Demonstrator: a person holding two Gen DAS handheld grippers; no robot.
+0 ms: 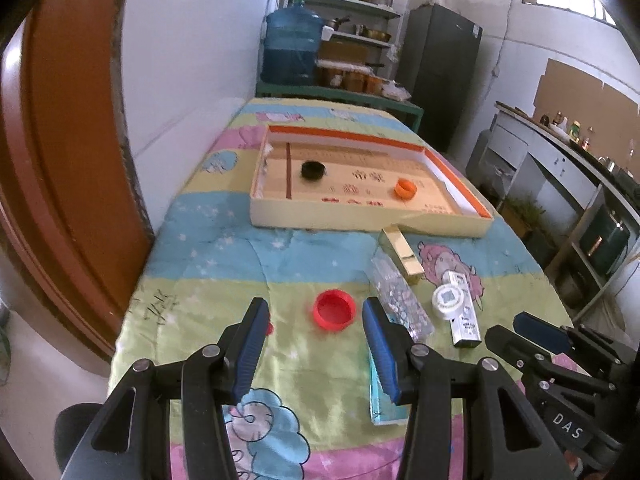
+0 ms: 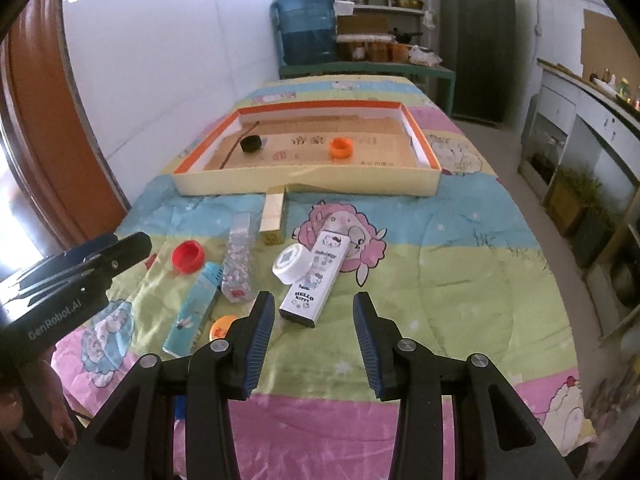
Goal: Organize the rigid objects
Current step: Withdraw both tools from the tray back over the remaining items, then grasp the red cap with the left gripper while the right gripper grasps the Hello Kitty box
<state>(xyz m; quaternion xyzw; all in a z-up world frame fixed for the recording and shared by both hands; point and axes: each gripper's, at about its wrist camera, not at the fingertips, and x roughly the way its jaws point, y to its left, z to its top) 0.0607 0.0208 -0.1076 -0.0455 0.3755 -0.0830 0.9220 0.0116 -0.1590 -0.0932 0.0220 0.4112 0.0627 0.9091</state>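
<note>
Two pairs of tongs, both empty, jaws parted with nothing between the pads.

- Left gripper (image 1: 316, 316): open, poised above the quilt (image 1: 200, 248), aimed down and forward. Seen also from the right wrist as a black body at far left (image 2: 76, 264).
- Right gripper (image 2: 314, 312): open, narrower gap than the left, likewise clear of every item.
- Red cap (image 1: 334, 311): round, mouth up, on the green stripe. Lies just ahead of the left tips, nearly centred in the gap, a little toward the right pad. No long axis, so no wrist roll called for. Left hand plainly the nearer.
- Hello Kitty box (image 2: 316, 276): long, white, flat on the quilt, near end just ahead of the right tips and slightly left of centre. Long axis running near to far, leaning right at the far end, so roughly in line with the fingers; a grip across its width looks feasible.
- White round tub (image 2: 290, 264): resting against the left side of that box, touching it.
- Clear patterned box (image 2: 239, 264), gold box (image 2: 274, 216), teal carton (image 2: 196, 308): loose, left of the white box, all lying roughly near to far.
- Orange disc (image 2: 219, 328): partly hidden behind the right gripper's left finger.
- Shallow tray (image 2: 304, 186): far side, orange-lined rim. Already inside: black cap (image 2: 251, 143) at left, orange cap (image 2: 341, 148) toward the right.

Judged status: sorting barely under way; likely next pick the red cap, by the left.
</note>
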